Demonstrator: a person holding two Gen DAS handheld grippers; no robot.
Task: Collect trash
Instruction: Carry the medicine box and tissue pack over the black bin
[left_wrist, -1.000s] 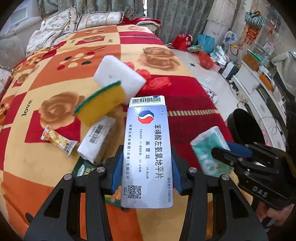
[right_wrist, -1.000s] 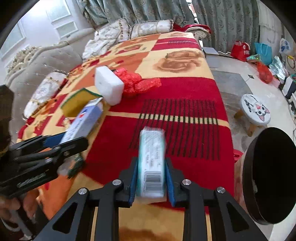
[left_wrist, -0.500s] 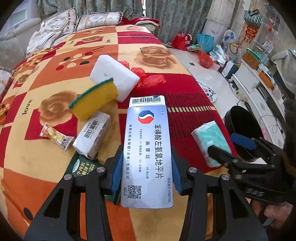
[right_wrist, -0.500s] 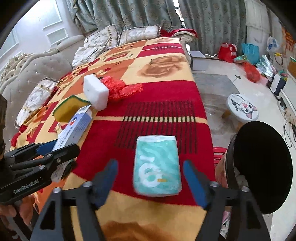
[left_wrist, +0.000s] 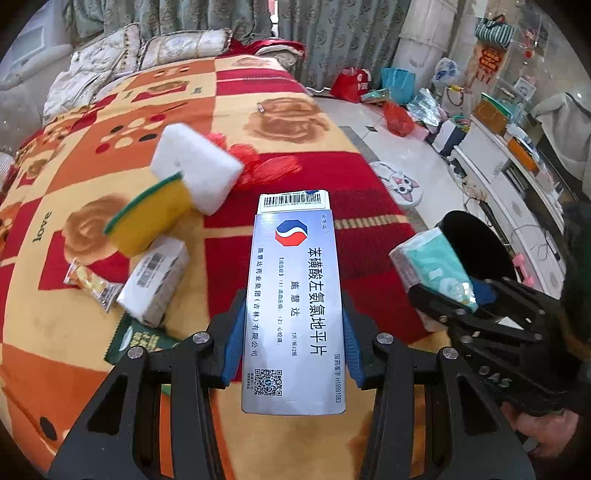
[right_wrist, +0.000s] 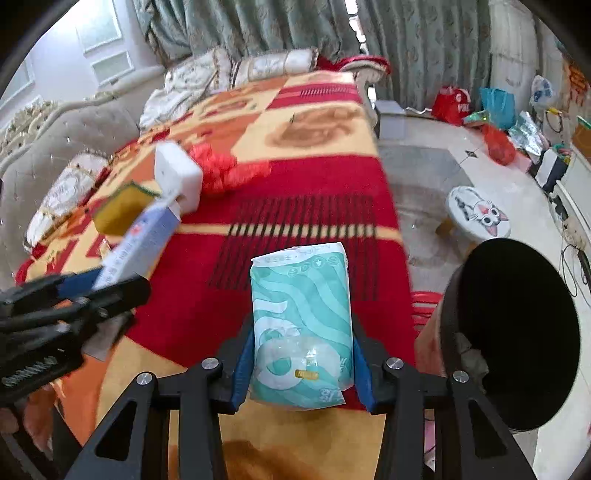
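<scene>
My left gripper (left_wrist: 293, 336) is shut on a blue-white medicine box (left_wrist: 293, 295) and holds it above the patterned blanket (left_wrist: 92, 177). My right gripper (right_wrist: 299, 365) is shut on a teal tissue pack (right_wrist: 301, 314), lifted over the blanket's red part. The tissue pack also shows in the left wrist view (left_wrist: 432, 267), and the medicine box in the right wrist view (right_wrist: 136, 243). A black trash bin (right_wrist: 517, 332) stands at the right, beside the bed; it also shows in the left wrist view (left_wrist: 476, 243).
On the blanket lie a white sponge block (left_wrist: 195, 171), a yellow-green sponge (left_wrist: 147, 218), a red crumpled bag (left_wrist: 266, 166), a white carton (left_wrist: 155, 280), a snack wrapper (left_wrist: 92, 286) and a green packet (left_wrist: 138, 339). A cat stool (right_wrist: 476, 216) stands on the floor.
My right gripper opened around the tissue pack half a second ago, then shut on it again flat side up and lifted it. The left gripper rose slightly with the medicine box.
</scene>
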